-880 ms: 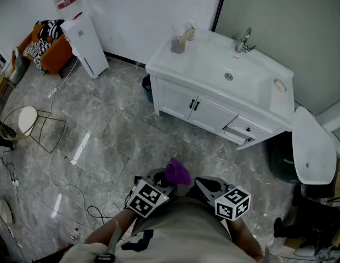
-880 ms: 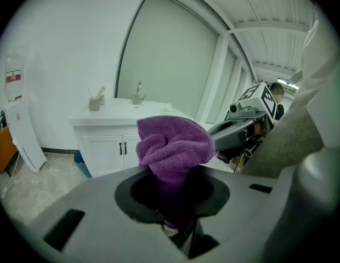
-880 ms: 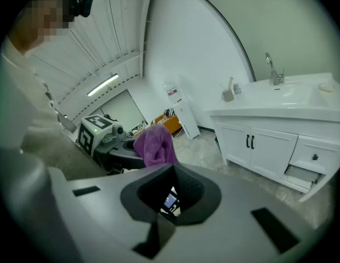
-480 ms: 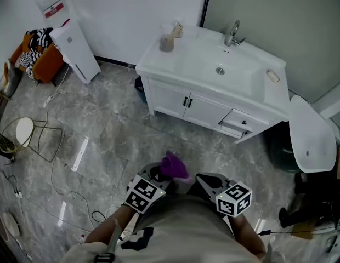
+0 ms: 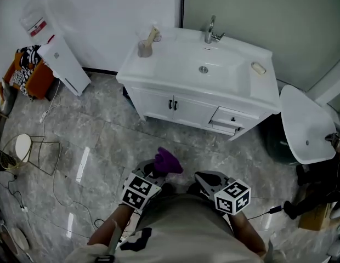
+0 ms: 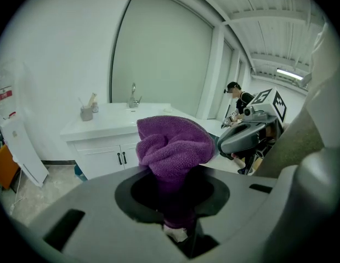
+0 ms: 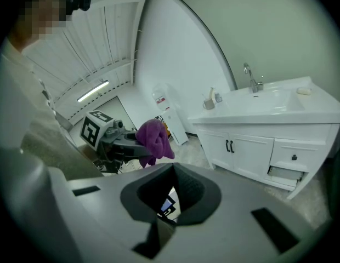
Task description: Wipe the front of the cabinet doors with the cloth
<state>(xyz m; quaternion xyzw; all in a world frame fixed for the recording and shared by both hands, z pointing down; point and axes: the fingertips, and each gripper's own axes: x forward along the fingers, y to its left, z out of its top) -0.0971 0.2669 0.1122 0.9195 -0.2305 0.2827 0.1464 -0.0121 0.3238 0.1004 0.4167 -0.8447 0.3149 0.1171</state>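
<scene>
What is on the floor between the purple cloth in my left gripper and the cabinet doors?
Nothing: in the head view, only bare grey floor tiles lie between the purple cloth, shut in the left gripper, and the white cabinet doors.

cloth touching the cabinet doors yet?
Apart. Head view: the purple cloth, pinched in the left gripper, sits over floor tiles, well short of the white cabinet doors.

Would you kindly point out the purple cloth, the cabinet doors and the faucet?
purple cloth [image 6: 175,144], left gripper view, its bunched top.
cabinet doors [image 5: 173,105], head view, the paired black handles.
faucet [image 5: 210,30], head view, its neck.
</scene>
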